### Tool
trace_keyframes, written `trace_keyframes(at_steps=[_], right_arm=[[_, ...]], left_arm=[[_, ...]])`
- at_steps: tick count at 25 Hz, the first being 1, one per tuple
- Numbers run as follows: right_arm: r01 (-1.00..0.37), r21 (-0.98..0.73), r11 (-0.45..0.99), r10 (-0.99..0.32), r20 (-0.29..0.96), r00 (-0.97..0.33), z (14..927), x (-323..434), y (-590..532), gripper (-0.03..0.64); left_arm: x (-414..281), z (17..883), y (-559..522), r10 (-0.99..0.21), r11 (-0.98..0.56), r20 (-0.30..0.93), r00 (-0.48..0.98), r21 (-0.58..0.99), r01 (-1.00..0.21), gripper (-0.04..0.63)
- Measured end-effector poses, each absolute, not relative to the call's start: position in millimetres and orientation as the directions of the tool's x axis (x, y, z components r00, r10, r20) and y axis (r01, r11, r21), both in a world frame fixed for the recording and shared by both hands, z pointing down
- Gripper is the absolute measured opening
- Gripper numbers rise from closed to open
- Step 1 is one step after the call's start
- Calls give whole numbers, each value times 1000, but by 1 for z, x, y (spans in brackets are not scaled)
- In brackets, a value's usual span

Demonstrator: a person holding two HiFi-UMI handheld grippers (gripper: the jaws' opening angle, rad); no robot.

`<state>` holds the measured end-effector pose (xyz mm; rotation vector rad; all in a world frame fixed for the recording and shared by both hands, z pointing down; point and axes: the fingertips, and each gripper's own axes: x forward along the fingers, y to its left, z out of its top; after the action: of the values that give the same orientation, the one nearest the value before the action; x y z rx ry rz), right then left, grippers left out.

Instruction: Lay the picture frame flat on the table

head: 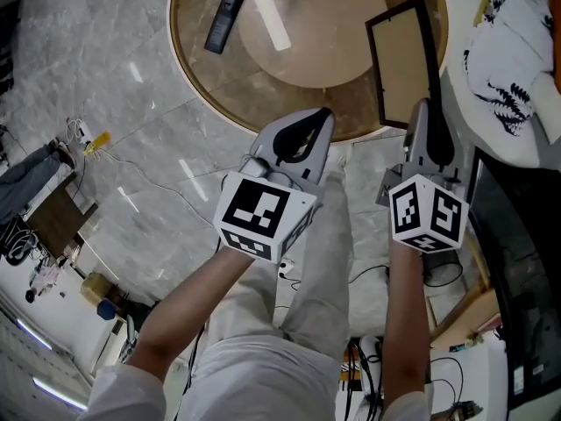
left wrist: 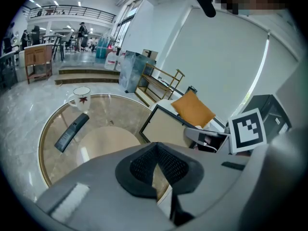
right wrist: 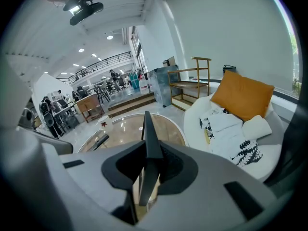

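Grey marble floor (head: 114, 103), white armchair (right wrist: 276, 148) with orange cushion (right wrist: 243, 97), wooden rack (right wrist: 185, 86) by white wall (right wrist: 226, 28), ceiling spotlights (right wrist: 110, 37)

1. Head view: above both claws, looking steeply down past the left gripper (head: 326, 117) and right gripper (head: 421, 105) onto the table (head: 324, 24).
2. Left gripper view: close behind its jaws, facing across that table.
3. Right gripper view: likewise close, facing along the picture frame (right wrist: 146, 129); all three share table and frame.

Left claw (head: 325, 115) closed, right claw (head: 422, 105) clamped
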<state>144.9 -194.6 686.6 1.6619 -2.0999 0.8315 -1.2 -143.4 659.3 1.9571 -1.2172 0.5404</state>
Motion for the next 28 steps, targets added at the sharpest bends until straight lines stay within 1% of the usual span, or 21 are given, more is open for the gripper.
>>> trace_keyframes(at_steps=[14,22,28], right_arm=[[-959,-236,157,-713,645,-275,722,142,-181,52],[-954,-255,161,-705,646,-292,727,138,-183,55],[-958,-246,149,-679,679,-279,743,145,-183,87]], left_arm=[[2,671,-140,-552,-269,695,460,373,-888,5],[4,675,-136,-542,-275,695,472,384,-881,4],[8,677,-133,-531,-283,697,482,391,-876,5]])
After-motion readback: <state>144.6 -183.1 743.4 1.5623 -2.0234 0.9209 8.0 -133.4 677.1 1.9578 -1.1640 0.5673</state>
